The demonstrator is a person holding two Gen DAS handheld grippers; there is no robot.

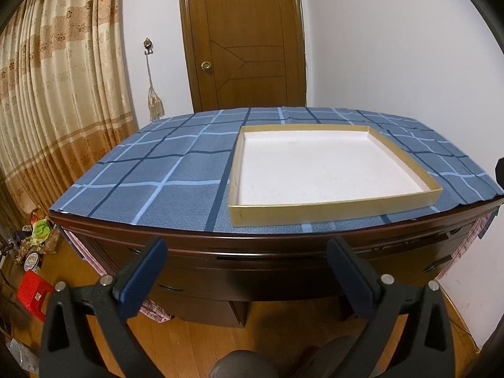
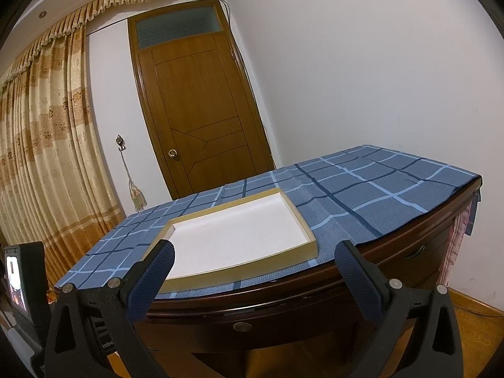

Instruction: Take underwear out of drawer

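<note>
A dark brown wooden desk fills the middle of both views, its top covered by a blue checked cloth with light and dark stripes that reaches the front rim and hangs a little over the right end. The rounded front edge of the desk is bare wood, and under it run the closed dark wooden drawers with curved handles; no underwear shows anywhere, so whether it lies inside them cannot be told. Between desk and cameras there is open air above an orange-brown wooden floor.

Behind the desk stand a brown panelled door, a white wall and a long beige patterned curtain on the left.

On the cloth, near the front rim and right of centre in the left wrist view, lies a shallow square tray with tan cardboard walls and a white bottom; nothing lies in it.

The left gripper hangs before the drawer fronts, its blue-padded fingers spread wide and gripping nothing. The right gripper faces the desk's front edge, likewise wide apart and empty.

A small red plastic stool sits on the floor at far left.
</note>
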